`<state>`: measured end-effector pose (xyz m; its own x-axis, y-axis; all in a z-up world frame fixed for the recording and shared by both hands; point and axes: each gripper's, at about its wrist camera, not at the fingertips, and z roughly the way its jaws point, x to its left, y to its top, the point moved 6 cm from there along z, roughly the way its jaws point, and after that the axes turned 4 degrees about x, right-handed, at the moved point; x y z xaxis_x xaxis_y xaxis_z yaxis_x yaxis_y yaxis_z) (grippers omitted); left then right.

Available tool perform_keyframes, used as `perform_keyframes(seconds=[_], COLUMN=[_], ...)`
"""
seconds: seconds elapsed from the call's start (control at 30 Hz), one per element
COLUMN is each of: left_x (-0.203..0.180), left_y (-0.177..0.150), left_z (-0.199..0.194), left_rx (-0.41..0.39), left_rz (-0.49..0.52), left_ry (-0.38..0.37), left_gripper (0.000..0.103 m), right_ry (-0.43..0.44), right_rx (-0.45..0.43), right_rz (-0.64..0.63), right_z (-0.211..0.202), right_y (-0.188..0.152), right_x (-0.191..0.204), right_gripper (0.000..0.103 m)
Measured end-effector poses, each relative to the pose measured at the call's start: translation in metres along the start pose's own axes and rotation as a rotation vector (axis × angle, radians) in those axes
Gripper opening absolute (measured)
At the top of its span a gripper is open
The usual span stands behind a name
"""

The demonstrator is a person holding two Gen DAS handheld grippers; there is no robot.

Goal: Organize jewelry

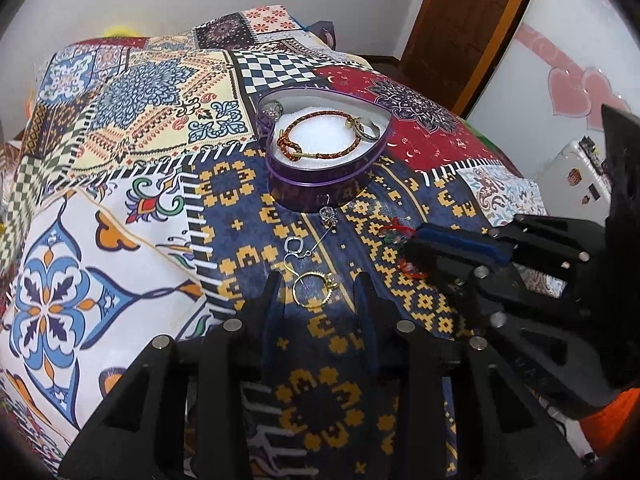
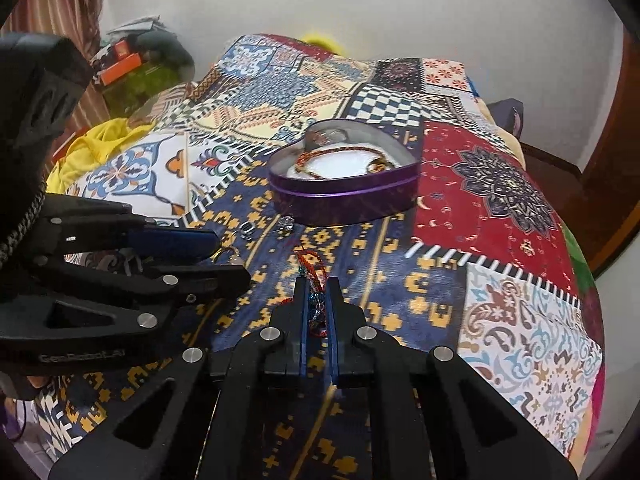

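A purple heart-shaped tin (image 1: 320, 186) (image 2: 344, 200) stands open on the patchwork cloth. It holds a braided red-orange bracelet (image 1: 316, 115) and two rings (image 1: 366, 128) on white padding. In front of the tin lie a silver pin with a crystal flower (image 1: 329, 214), a small silver hoop (image 1: 294, 245) and a gold ring (image 1: 314, 289). My left gripper (image 1: 318, 292) stands open with the gold ring between its fingers, and the pads do not touch it. My right gripper (image 2: 317, 286) is shut on a red thread bracelet with coloured beads (image 2: 316, 304), low over the cloth.
The patchwork cloth (image 1: 120, 240) covers a bed that falls away at its edges. A wooden door (image 1: 460, 20) and a white cabinet with pink hearts (image 1: 568, 80) stand to the right. Yellow fabric (image 2: 100, 140) and clutter lie at the far left.
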<state>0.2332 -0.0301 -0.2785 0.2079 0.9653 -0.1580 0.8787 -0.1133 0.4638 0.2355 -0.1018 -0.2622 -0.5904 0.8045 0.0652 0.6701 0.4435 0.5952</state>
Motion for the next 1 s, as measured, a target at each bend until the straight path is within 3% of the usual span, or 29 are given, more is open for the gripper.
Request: perform_keyframes(seconds=[0.1,0.47,1.0], left_x=[0.002,0.001,-0.002], left_y=[0.003,0.003,0.039], left_z=[0.002,-0.011,-0.060], left_rx=[-0.007,-0.034,-0.177], left_rz=[0.003,-0.004,-0.001], left_ry=[0.015,0.009,0.010], left_gripper=[0.024,0.024,0.024], right_ry=[-0.003,-0.021,-0.033], right_rx=[-0.013,-0.096,-0.217], right_rz=[0.018,0.056,0.056], right_z=[-0.005,-0.035,-0.069], right_y=[0.002,0.017,0.053], right_x=[-0.006,-0.020,-0.021], right_gripper=[0.007,0.007,0.007])
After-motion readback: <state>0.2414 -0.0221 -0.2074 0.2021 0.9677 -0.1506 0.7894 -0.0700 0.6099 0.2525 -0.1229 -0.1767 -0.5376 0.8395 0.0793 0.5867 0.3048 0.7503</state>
